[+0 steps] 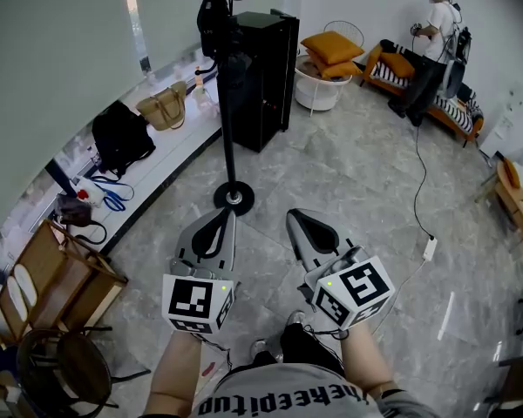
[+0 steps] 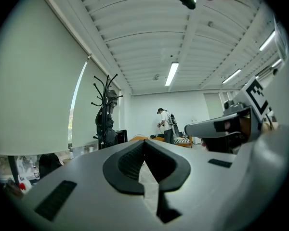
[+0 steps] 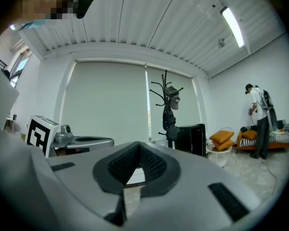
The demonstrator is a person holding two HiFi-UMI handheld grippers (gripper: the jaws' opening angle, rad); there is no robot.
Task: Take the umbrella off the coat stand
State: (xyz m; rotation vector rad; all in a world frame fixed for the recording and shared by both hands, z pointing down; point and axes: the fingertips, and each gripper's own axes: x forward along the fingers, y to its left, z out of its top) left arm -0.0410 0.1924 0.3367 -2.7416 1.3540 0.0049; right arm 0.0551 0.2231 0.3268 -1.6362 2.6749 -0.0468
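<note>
1. The left gripper (image 1: 230, 213) has its jaws drawn together, the black pads meeting at the tip with nothing between them. It is held level, with its tip just short of the stand's round base (image 1: 234, 198).
2. The right gripper (image 1: 295, 217) is likewise closed and empty. It sits level beside the left one, with a strip of bare floor between them.
3. The coat stand (image 1: 227, 103) rises straight ahead of the left gripper. Its thin pole stands free of the window ledge (image 1: 170, 159) on its left.
4. The umbrella (image 3: 169, 117) hangs high on the stand as a slim dark bundle along the upper pole, under the curved hooks. It is well apart from both grippers, and its handle cannot be made out.
5. A black cabinet (image 1: 266, 77) stands just behind and to the right of the pole, so room is tight on that side.
6. The ledge holds a tan handbag (image 1: 163, 107) and a black backpack (image 1: 122, 138), both left of the stand.
7. The marble floor (image 1: 357, 181) lies open to the right. A thin cable (image 1: 418, 177) crosses it towards a person (image 1: 431, 42) standing by a striped sofa (image 1: 453, 111) in the far corner.
</note>
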